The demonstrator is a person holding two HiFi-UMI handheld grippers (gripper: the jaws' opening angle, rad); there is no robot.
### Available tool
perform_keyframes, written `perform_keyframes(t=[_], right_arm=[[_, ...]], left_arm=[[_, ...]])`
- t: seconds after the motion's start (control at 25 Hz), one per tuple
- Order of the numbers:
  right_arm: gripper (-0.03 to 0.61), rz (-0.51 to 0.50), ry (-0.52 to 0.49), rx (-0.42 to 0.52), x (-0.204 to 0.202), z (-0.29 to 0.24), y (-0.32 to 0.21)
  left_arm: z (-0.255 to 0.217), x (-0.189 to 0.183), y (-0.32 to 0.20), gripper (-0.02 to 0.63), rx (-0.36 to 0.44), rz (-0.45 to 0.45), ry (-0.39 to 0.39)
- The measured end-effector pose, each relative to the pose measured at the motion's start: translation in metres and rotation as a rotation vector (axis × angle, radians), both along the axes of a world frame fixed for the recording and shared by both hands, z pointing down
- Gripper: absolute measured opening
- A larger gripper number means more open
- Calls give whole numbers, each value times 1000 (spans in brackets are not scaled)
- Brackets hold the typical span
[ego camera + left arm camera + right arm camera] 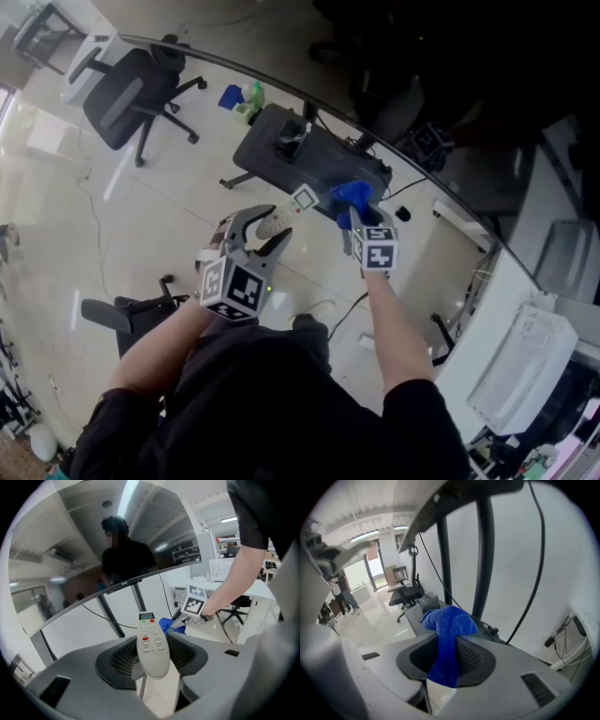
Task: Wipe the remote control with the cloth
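A pale grey remote control (152, 644) with red and green buttons stands between the jaws of my left gripper (152, 662), which is shut on its lower end, buttons facing the camera. In the head view the remote (286, 214) points up and to the right from the left gripper (267, 232). A blue cloth (447, 630) is pinched in my right gripper (447, 663) and bunches up above the jaws. From above, the cloth (352, 197) sits just right of the remote's tip, apart from it, held by the right gripper (356, 218).
A dark desk (309, 150) lies below the grippers. A black office chair (127, 89) stands on the shiny floor at upper left. A white machine (525, 375) sits at right. Black poles (483, 550) and cables rise ahead of the right gripper.
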State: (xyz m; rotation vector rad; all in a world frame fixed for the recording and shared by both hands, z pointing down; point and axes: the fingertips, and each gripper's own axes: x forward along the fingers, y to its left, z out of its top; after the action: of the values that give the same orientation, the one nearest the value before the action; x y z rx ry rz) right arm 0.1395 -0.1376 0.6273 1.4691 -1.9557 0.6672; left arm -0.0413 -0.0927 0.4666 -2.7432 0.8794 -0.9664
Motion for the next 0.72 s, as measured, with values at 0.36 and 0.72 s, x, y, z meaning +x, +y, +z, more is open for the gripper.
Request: perform_keyframes(t=[0.36, 0.72], right_arm=[[112, -293, -67, 337, -88, -226, 81], [112, -555, 81, 211, -161, -242, 123]], left_arm=[[-19, 22, 14, 204, 100, 97, -26], [-51, 45, 47, 204, 290, 232, -105]])
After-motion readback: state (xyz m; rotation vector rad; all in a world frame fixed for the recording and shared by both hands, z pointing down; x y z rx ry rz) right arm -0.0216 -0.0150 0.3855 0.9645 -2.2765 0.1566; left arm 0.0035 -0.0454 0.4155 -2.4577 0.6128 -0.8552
